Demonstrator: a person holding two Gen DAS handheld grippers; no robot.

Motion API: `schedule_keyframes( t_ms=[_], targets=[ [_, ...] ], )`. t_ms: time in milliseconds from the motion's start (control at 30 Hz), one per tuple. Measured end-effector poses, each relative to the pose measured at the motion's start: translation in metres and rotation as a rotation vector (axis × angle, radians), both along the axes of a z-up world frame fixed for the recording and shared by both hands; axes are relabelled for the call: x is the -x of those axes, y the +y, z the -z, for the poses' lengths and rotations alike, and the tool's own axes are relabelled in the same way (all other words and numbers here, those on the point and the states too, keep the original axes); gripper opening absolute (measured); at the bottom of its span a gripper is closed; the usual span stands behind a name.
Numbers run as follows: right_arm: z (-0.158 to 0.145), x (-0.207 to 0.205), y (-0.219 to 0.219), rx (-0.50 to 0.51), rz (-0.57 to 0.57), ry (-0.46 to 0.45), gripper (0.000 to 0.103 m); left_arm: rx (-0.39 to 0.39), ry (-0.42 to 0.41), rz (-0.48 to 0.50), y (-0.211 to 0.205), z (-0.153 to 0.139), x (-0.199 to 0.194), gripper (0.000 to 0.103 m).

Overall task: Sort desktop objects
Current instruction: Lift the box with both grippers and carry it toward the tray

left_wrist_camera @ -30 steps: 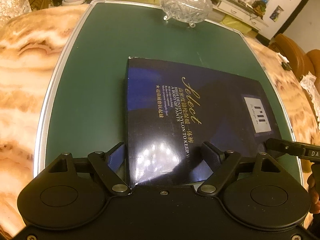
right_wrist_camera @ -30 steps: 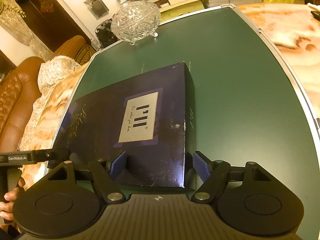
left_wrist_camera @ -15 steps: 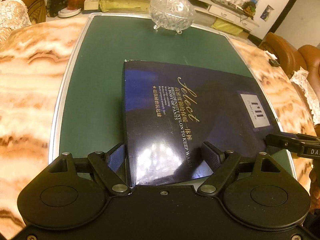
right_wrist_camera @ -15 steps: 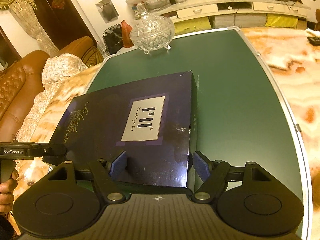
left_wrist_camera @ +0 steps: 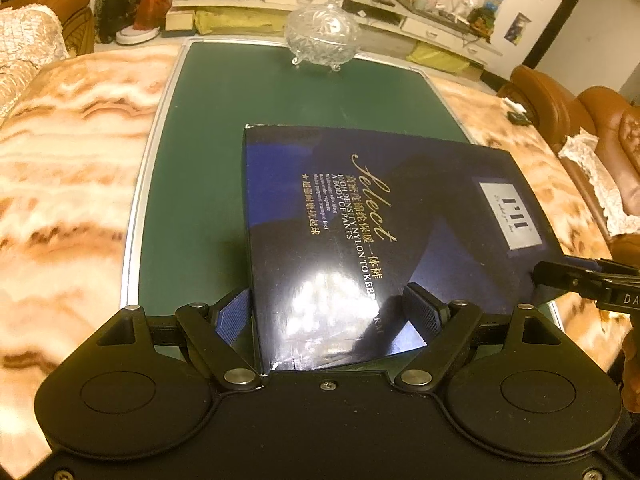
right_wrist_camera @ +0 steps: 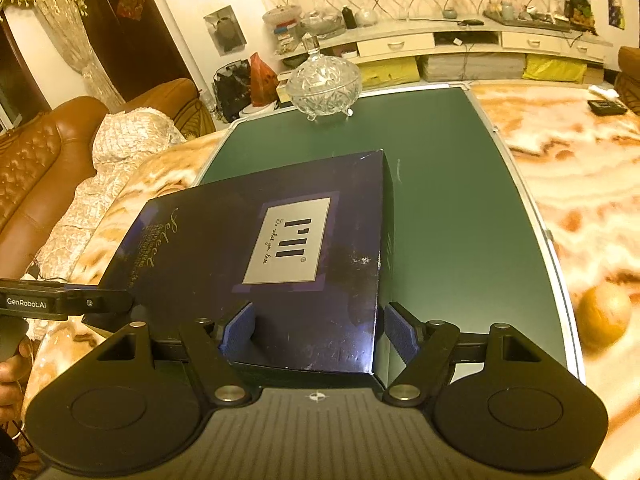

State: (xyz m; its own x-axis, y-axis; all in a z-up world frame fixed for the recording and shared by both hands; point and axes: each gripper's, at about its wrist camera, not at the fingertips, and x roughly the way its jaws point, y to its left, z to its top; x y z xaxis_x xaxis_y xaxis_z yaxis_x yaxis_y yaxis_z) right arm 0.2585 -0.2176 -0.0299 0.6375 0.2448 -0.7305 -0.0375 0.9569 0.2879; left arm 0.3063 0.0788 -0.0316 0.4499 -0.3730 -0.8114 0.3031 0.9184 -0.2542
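Box (left_wrist_camera: 384, 232) carried over green mat (left_wrist_camera: 200, 184), near edge; left gripper (left_wrist_camera: 332, 316) and right gripper (right_wrist_camera: 316, 330) half-open, each straddling box corner. Next: level set-down, likely.

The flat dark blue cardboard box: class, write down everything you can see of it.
The flat dark blue cardboard box is wide, shallow and glossy, with glare on its lid. The lid carries gold script reading "Select", small white and gold print, and a pale grey rectangular label with black bars. It is closed, with scuffs near one edge. It sits above the green mat, one near corner between the left gripper fingers, the other between the right gripper fingers, whose blue pads flank its sides.
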Motion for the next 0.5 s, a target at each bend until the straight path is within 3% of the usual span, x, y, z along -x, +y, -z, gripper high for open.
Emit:
schedule_keyframes(
  t_ms=[500],
  targets=[
    [-0.017,0.100,0.009,0.002,0.024,-0.036,0.076,-0.027,-0.037,0.033,0.001,-0.022,0.099,0.082]
  ],
)
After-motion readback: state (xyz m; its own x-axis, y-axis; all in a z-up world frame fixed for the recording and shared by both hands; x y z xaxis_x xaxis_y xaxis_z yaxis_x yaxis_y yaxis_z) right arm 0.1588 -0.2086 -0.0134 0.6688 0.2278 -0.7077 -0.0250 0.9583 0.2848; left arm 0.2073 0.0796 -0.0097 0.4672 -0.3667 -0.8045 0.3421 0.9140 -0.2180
